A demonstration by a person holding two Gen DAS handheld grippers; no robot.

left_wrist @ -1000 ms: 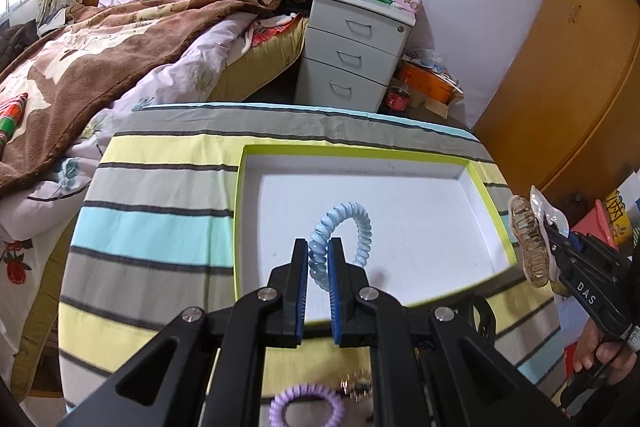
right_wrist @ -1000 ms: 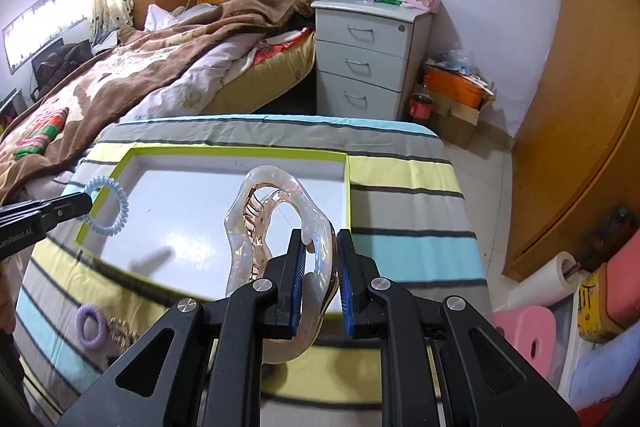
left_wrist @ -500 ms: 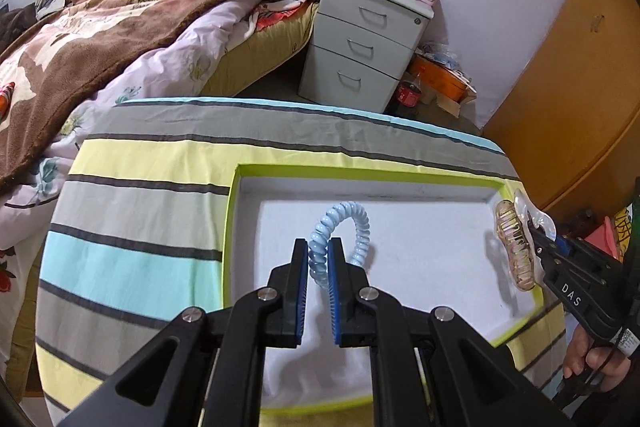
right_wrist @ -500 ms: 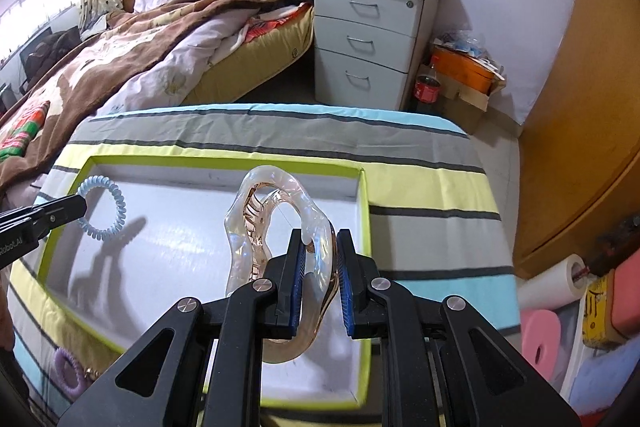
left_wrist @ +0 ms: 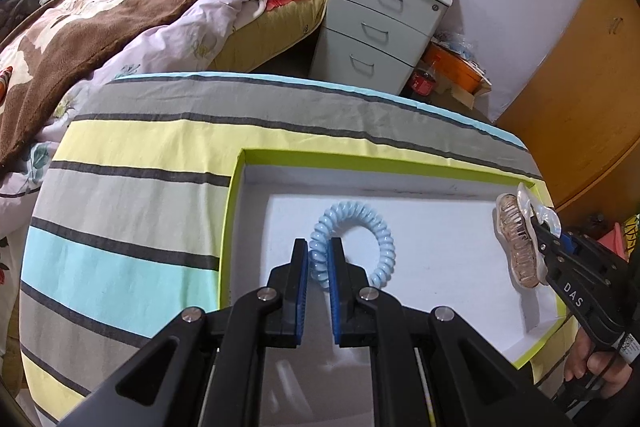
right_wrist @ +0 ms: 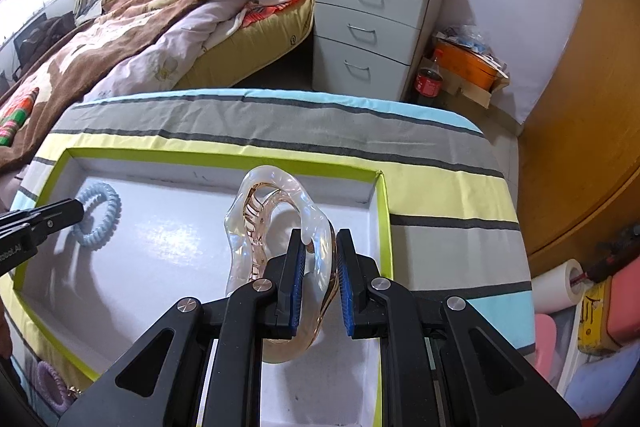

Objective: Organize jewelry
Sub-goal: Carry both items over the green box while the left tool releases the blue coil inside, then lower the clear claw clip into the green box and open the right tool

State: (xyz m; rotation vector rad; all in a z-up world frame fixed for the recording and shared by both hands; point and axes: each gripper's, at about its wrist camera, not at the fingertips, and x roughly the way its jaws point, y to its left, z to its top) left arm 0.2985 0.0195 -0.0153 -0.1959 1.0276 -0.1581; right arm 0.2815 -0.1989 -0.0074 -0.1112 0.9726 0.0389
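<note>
Your left gripper (left_wrist: 319, 263) has its jaws nearly closed on the pale blue spiral hair tie (left_wrist: 354, 241), pinching the left part of the coil between the blue pads (left_wrist: 304, 279). The rest of the loop stands out ahead and to the right of the fingertips, over the left part of the white tray (left_wrist: 440, 227) with the lime-green rim. From the right wrist view, that hair tie (right_wrist: 98, 215) sits low over the tray floor near its far left corner; whether it touches the floor you cannot tell.

Your right gripper (right_wrist: 320, 263) is clamped on the clear, rose-tinted claw clip (right_wrist: 276, 223), its jaws held a little apart by the clip's thick handle. The clip stands upright, rising ahead of the fingertips over the right part of the tray, just inside the right rim.

A purple spiral hair tie (right_wrist: 50, 385) lies on the striped tablecloth (right_wrist: 440, 195) outside the tray's near left edge.
</note>
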